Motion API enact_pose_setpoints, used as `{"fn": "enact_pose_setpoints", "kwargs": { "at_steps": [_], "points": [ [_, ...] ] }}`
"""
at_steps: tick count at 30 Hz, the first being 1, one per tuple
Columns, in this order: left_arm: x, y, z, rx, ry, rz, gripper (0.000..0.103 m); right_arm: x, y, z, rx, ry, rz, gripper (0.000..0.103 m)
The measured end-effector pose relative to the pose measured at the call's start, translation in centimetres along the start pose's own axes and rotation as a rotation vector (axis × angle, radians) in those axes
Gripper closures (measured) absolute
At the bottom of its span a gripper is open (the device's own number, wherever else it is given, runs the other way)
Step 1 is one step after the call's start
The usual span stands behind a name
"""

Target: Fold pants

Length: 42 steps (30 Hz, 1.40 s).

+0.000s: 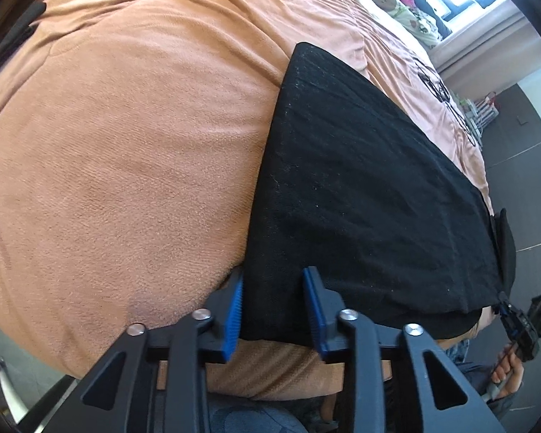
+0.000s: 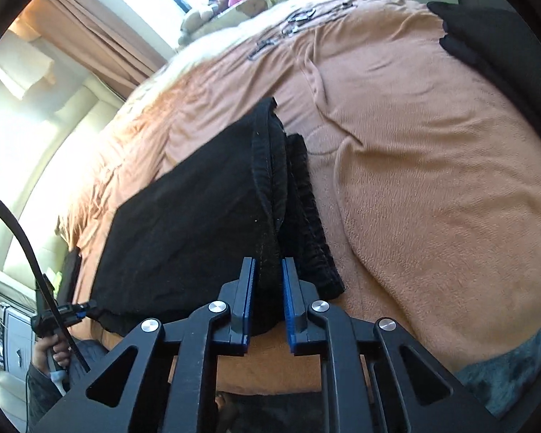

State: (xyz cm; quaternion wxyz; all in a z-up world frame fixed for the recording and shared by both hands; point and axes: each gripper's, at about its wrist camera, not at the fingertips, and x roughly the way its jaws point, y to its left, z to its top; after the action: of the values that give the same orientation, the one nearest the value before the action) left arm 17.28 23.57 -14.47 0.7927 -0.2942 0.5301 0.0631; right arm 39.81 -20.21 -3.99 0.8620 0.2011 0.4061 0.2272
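**Black pants, near edge in both grippers**

Black pants (image 1: 360, 195) lie flat as a partly folded slab on the orange blanket (image 1: 126, 144) over the bed, long axis running left to right along the near bed edge, between my two hands. My left gripper (image 1: 272, 310) sits at the left near corner, jaws part open, fabric edge between the blue pads but not clearly pinched. My right gripper (image 2: 268, 299) is at the opposite end, jaws narrowed on the thick hem by the waistband (image 2: 306, 216); looks gripped. Both hands equally close, one per end.

Judgement: next fold goes away from me, across the short axis, so both corners must lift together. Left needs to close first. Another dark garment (image 2: 505, 43) sits far right, well apart. Nothing blocks the path over the blanket.
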Motion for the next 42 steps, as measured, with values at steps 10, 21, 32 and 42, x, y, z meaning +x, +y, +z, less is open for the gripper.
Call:
{"fn": "enact_pose_setpoints", "kwargs": {
  "at_steps": [10, 21, 32, 42],
  "points": [
    [-0.5, 0.3, -0.3, -0.001, -0.029, -0.014, 0.082, 0.2, -0.6, -2.2, 0.058, 0.03, -0.087, 0.092],
    [-1.3, -0.4, -1.0, 0.041, -0.065, -0.009, 0.058, -3.4, 2.9, -2.7, 0.008, -0.163, -0.046, 0.087],
    [-0.8, 1.3, -0.8, -0.043, -0.037, -0.08, 0.058, 0.8, 7.8, -2.4, -0.12, -0.096, 0.011, 0.087],
    [-0.3, 1.3, -0.4, -0.062, -0.022, -0.089, 0.058, 5.8, 11.9, -1.3, -0.209, -0.013, 0.017, 0.087]
  ]
}}
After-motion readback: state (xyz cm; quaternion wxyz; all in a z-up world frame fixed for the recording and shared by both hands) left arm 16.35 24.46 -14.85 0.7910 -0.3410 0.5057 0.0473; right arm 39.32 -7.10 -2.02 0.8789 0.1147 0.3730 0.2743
